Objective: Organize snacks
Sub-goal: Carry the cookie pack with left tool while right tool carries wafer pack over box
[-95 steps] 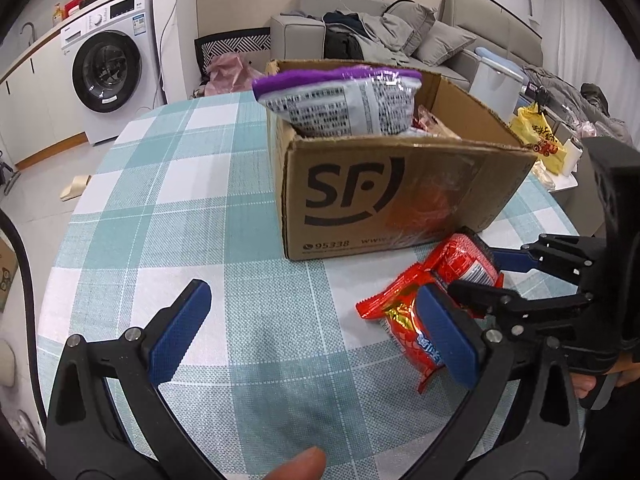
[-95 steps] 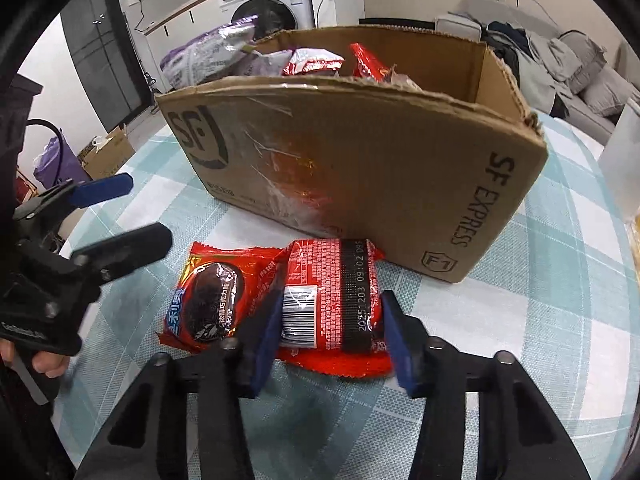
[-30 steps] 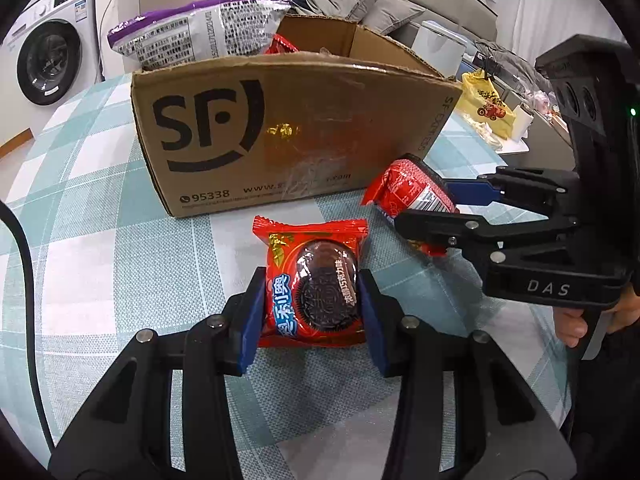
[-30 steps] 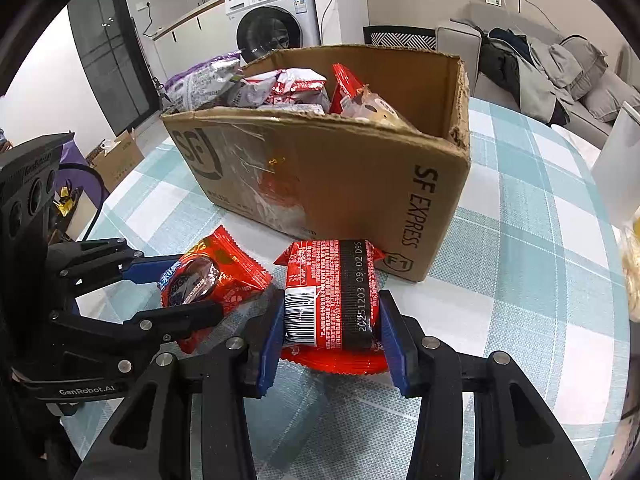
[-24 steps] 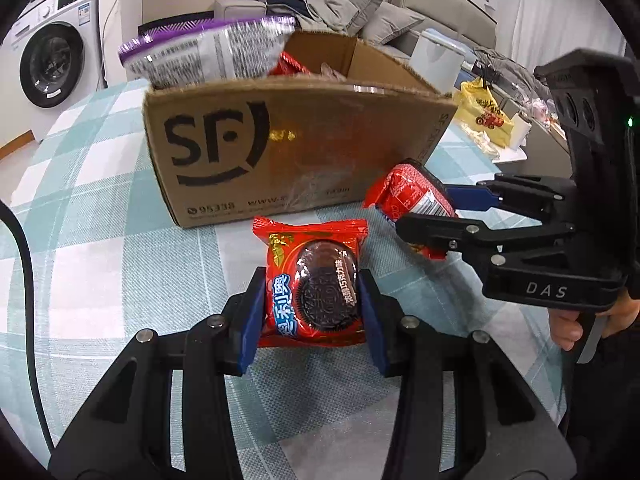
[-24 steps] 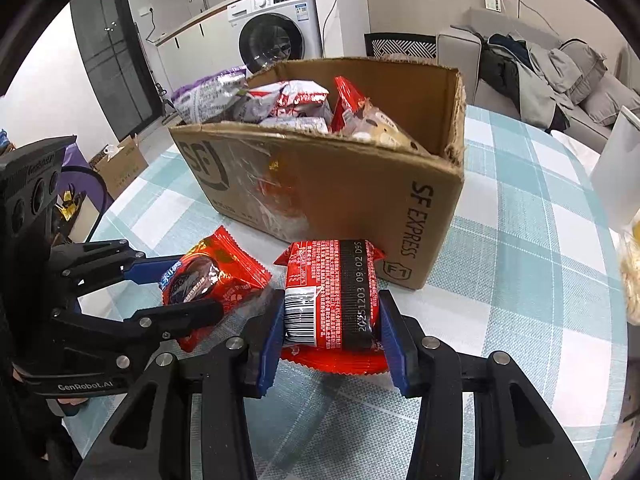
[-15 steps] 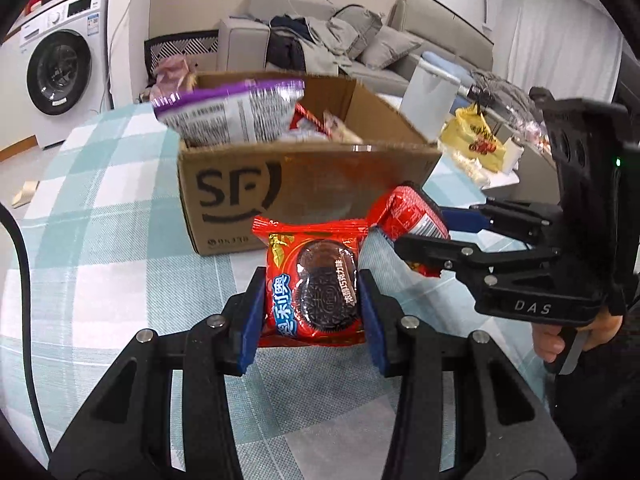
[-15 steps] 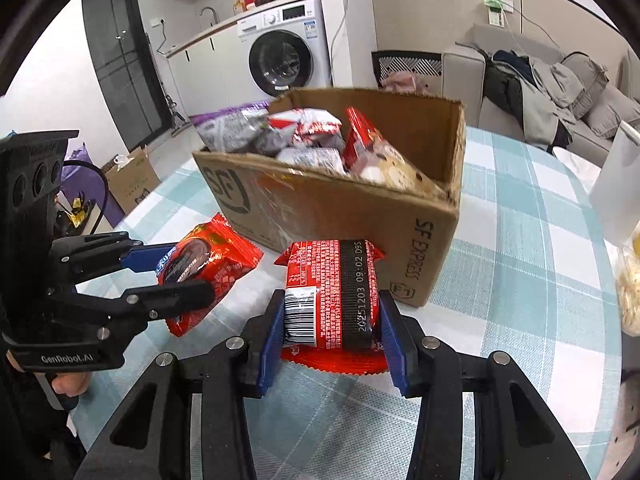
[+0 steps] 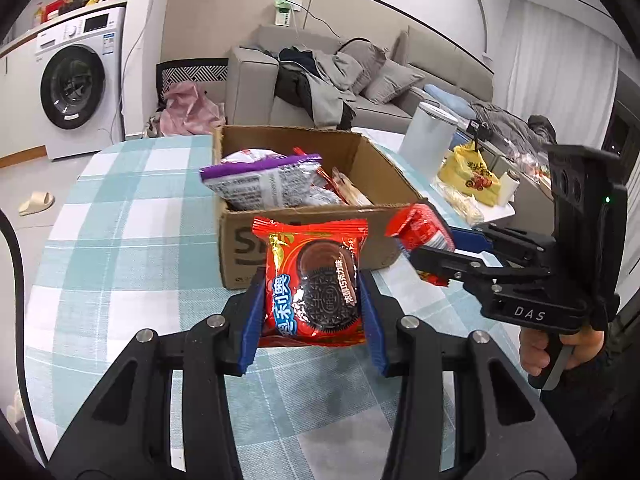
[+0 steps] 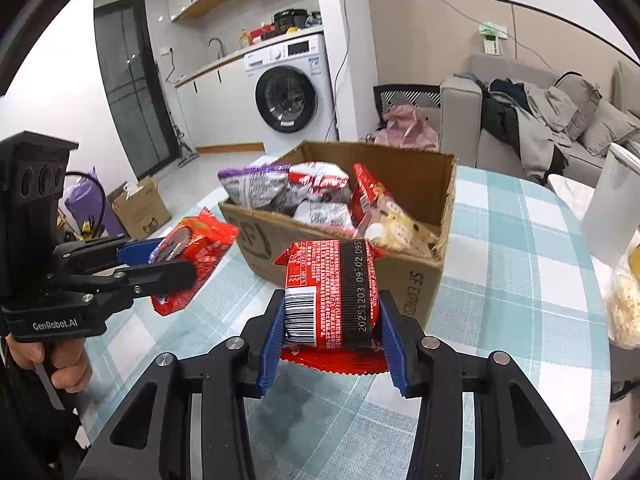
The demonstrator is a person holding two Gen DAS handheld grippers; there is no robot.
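My left gripper [image 9: 313, 312] is shut on a red cookie pack [image 9: 314, 280] and holds it in the air above the checked tablecloth, in front of the open cardboard box [image 9: 384, 168]. My right gripper [image 10: 331, 328] is shut on a red snack pack [image 10: 332, 292] with its barcode side up, also lifted off the table near the box [image 10: 416, 280]. In the left wrist view the right gripper [image 9: 428, 246] hangs to the right with its pack [image 9: 420, 226]. In the right wrist view the left gripper [image 10: 168, 260] is at the left with the cookie pack [image 10: 200, 248]. The box holds several snack bags, a purple one [image 9: 260, 178] on top.
The round table [image 9: 120, 216] has a teal checked cloth. A white bin [image 9: 426, 140] and a yellow bag [image 9: 468, 176] stand past the table's right edge. A washing machine [image 10: 288, 92], a sofa [image 10: 532, 128] and a small carton [image 10: 140, 204] on the floor lie beyond. A hand [image 9: 548, 352] grips the right tool.
Both grippers have risen with their packs, off the table to about the height of the box's rim. More of the box's inside now shows in both views.
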